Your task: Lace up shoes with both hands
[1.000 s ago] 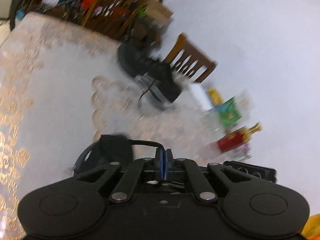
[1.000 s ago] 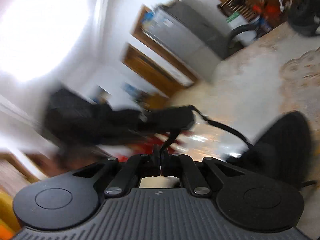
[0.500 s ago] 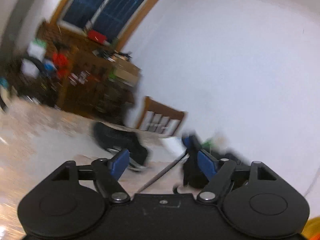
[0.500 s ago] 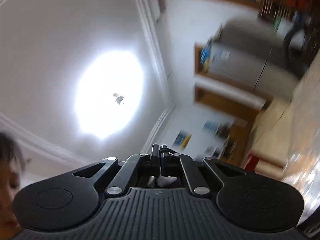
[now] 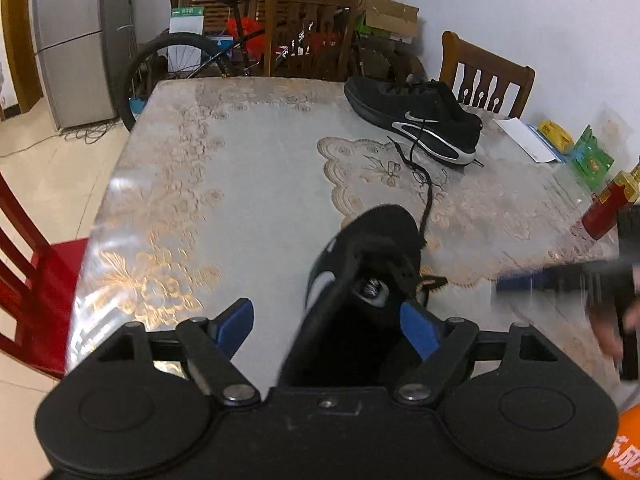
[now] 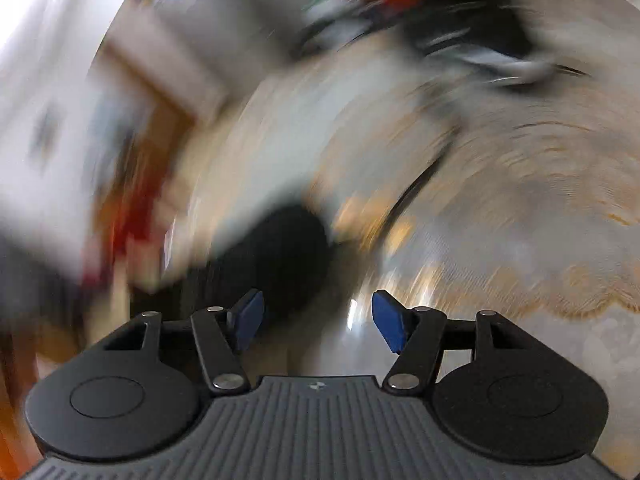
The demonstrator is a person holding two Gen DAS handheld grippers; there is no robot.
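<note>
Now, starting at the left, the left gripper hangs with its blue pads spread wide, gripping nothing, right over the near black shoe on the patterned table. A loose lace trails away toward the second shoe by the far edge. Over on the right, the right gripper gapes apart too, its view badly blurred.

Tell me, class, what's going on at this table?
A person is lacing shoes with two tools. The left hand-held gripper hangs open over the near black shoe; the right hand-held gripper is open too, its view blurred. A loose lace trails toward the far shoe.
</note>
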